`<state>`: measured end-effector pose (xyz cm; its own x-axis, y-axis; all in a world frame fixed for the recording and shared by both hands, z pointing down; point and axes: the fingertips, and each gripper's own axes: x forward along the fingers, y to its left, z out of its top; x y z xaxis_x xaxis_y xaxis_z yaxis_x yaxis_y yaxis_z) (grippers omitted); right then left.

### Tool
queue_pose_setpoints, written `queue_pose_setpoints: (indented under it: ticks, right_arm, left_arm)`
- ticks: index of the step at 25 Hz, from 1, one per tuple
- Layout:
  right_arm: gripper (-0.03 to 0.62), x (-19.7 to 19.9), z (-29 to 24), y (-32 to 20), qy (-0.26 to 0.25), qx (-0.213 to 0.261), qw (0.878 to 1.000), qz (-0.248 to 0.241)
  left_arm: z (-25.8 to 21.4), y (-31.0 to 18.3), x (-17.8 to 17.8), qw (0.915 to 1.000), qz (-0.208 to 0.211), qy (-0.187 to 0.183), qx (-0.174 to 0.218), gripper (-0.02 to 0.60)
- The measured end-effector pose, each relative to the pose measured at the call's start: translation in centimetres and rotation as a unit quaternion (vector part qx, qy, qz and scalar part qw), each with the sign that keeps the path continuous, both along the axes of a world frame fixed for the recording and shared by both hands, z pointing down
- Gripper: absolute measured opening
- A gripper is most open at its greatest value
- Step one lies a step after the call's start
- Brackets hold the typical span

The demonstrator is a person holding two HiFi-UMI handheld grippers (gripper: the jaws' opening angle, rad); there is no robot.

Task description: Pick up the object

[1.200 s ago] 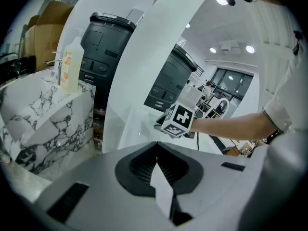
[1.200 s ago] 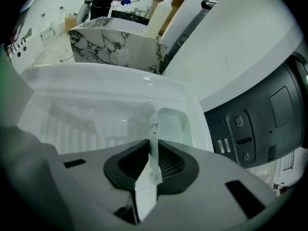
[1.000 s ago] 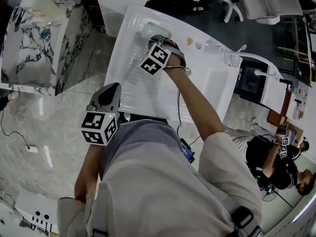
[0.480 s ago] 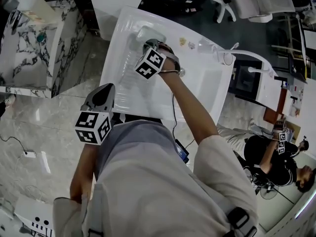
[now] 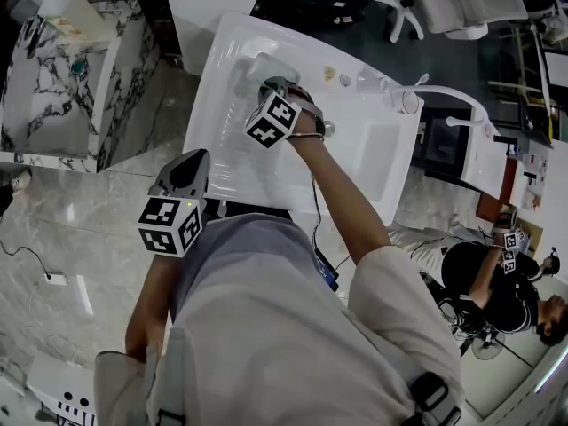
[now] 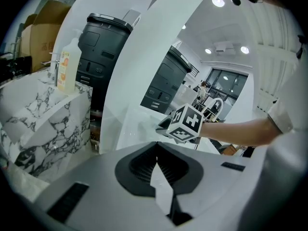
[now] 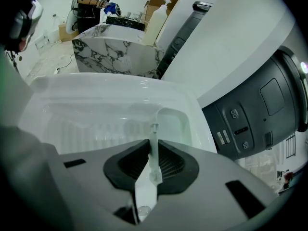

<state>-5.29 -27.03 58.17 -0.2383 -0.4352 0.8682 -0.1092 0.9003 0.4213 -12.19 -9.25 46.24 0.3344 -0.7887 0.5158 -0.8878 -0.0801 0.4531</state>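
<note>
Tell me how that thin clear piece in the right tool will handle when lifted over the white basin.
The thin clear piece looks slender and see-through, so probably light plastic and somewhat bendy. The right tool pinches it along its narrow length, so it may pivot or slip if jolted. Its smooth surface could be slick above the white basin.

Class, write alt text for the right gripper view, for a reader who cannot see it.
The right gripper pinches a thin clear plastic piece between its jaws, over a white sink. Behind the sink is a marble-patterned counter with a pump bottle on it, and dark grey machines stand to the right.
</note>
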Motion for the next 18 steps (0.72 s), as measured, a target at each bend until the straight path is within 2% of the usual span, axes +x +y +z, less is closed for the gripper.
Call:
queue_pose_setpoints:
  ticks: [18]
  right_arm:
    - [0.057, 1.4, -0.7, 3.7, -0.017, -0.013, 0.999, 0.033]
  left_arm:
    - [-0.6, 0.6, 0.1, 0.9996, 0.027, -0.003, 0.010, 0.000]
